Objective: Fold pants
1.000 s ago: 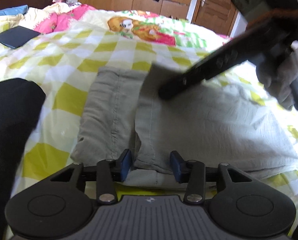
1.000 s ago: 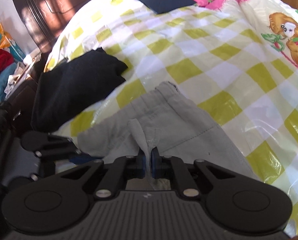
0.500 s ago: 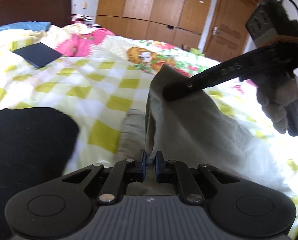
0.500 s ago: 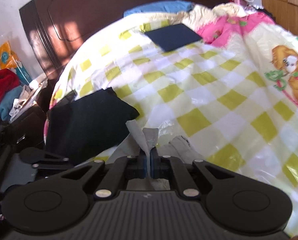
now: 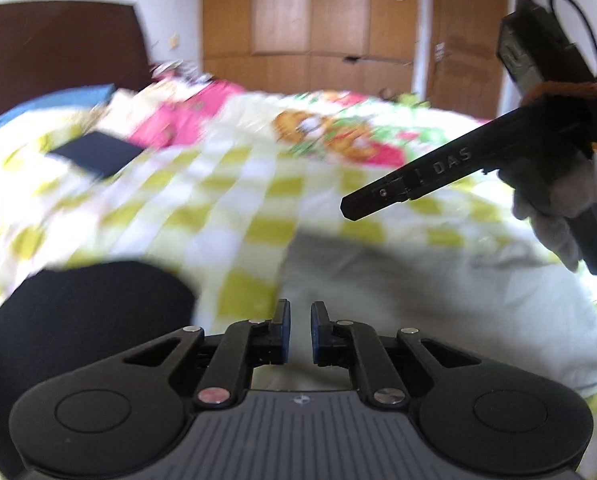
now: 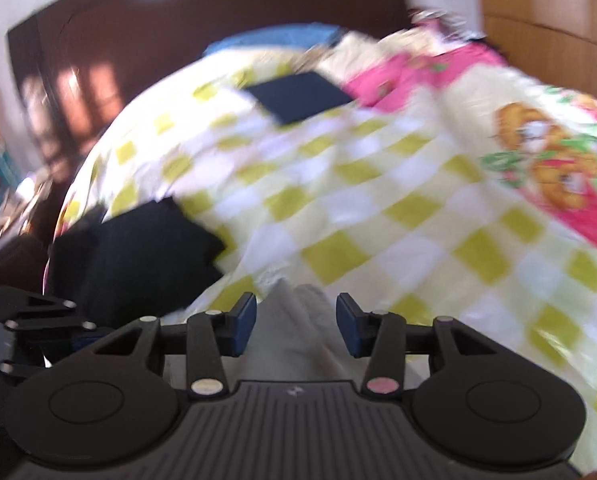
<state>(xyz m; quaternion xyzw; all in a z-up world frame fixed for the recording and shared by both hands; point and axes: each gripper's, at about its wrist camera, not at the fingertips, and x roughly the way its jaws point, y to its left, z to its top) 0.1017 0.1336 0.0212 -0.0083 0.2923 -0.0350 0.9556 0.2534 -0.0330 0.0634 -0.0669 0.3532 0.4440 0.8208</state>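
Note:
The grey pants (image 5: pixel 438 292) lie folded on the checked bedspread (image 5: pixel 226 200), below and ahead of both grippers. My left gripper (image 5: pixel 298 324) is slightly open and empty above the fold's near left edge. My right gripper (image 6: pixel 295 320) is open and empty, with the pale grey cloth (image 6: pixel 294 344) lying under its jaws. The right gripper also shows in the left wrist view (image 5: pixel 438 178) as a dark bar held by a gloved hand above the pants. Both views are blurred by motion.
A black garment (image 5: pixel 70 320) lies on the bed left of the pants, also in the right wrist view (image 6: pixel 138 256). A dark blue folded item (image 5: pixel 94 154) sits farther up the bed. Dark headboard (image 6: pixel 178 32) and wooden wardrobe (image 5: pixel 310 20) stand behind.
Both grippers carried the pants' edge up and over, then opened and let go. The cloth has dropped flat, and both grippers have lifted away.

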